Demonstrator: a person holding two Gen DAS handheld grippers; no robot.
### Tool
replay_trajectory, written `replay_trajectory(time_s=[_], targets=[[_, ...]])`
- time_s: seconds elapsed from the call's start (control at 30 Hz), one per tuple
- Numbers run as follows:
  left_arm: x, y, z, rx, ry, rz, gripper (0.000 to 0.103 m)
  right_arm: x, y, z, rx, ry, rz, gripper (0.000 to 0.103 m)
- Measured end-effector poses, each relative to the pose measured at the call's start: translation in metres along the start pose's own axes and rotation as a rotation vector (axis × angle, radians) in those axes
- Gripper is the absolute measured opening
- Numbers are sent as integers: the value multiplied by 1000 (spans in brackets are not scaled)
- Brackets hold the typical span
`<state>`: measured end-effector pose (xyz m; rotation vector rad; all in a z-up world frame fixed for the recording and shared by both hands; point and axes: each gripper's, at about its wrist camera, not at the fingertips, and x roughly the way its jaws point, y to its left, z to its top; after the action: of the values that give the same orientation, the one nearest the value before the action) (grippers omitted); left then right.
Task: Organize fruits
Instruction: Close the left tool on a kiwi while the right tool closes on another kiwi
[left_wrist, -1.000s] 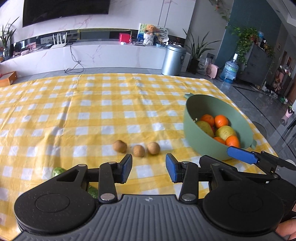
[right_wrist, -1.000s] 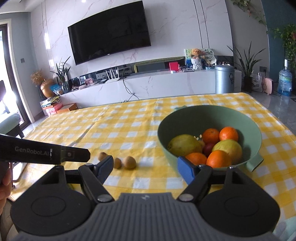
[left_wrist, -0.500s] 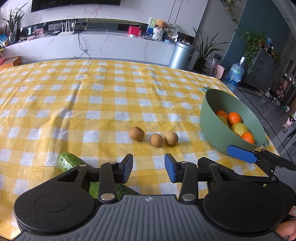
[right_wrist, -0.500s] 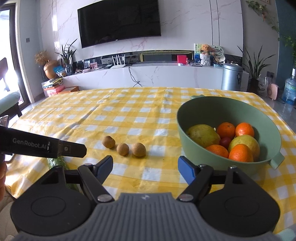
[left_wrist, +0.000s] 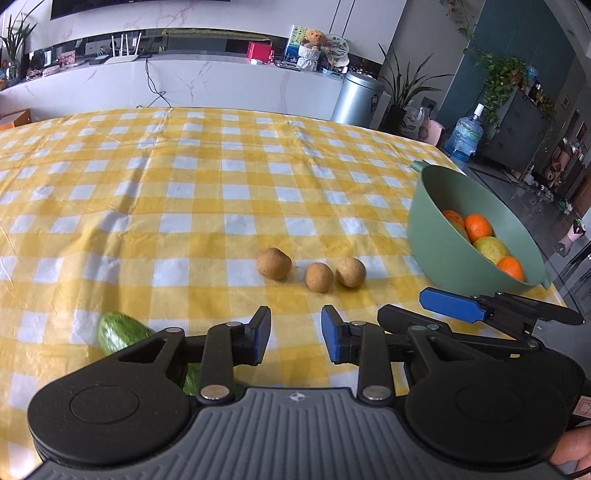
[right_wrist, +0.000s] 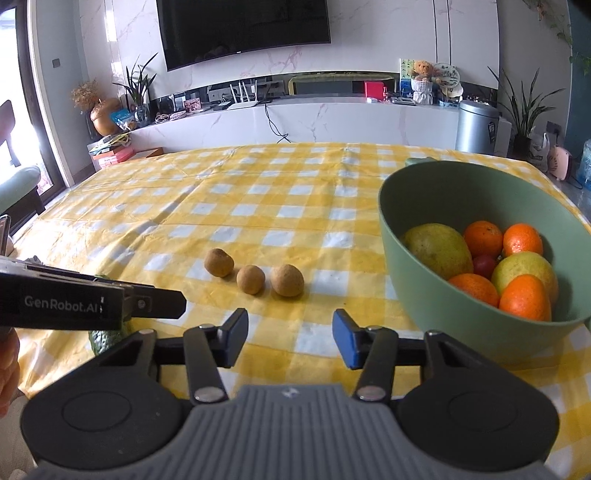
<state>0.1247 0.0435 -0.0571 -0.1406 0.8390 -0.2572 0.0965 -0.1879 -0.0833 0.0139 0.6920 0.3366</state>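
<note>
the left gripper (left_wrist: 294, 335) hangs over the yellow checked cloth (left_wrist: 184, 192) with nothing between its jaws; they are closing but still apart, clasping nothing. three small brown fruits (left_wrist: 317, 277) lie in a row on the cloth just beyond its tips, a little toward the bowl (left_wrist: 436, 251), none touching the pads. the right gripper (right_wrist: 290, 339) is likewise empty, its jaws closing on bare cloth with a clear gap; the same three fruits (right_wrist: 251, 279) sit ahead of it, on the side away from the bowl (right_wrist: 406, 295).

the fruits are round, tan and matte, with a rough, dusty skin. the one farthest from the bowl (left_wrist: 273, 263) is the largest and slightly lumpy and stands a little apart; the other two lie just beside each other, whether touching i cannot tell. all three are near the bowl but outside it.

a green speckled fruit (left_wrist: 120, 332) lies on the cloth farther from the bowl than the brown ones, partly hidden under the left gripper's body.

the bowl is sage green with a small handle on its rim. inside it are oranges (right_wrist: 522, 240), two yellow-green fruits (right_wrist: 437, 249) and one small dark red fruit (right_wrist: 484, 264), heaped together.
</note>
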Motion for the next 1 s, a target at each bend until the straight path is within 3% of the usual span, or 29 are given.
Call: replay_trajectory(time_s=[0.23,0.47,0.57,1.0], targets=[[20,8,16,-29,-20,26,36,21,-1,10,25,-8,-11,33],[38,8,24,-41,-9,38,36,39,-7,16,76,-13,-4,31],[44,8,26,-44,-2,41,36,44,-10,18,99,-13,8,26],[55,9,29,-62,16,20,34,58,-9,18,116,-9,66,25]])
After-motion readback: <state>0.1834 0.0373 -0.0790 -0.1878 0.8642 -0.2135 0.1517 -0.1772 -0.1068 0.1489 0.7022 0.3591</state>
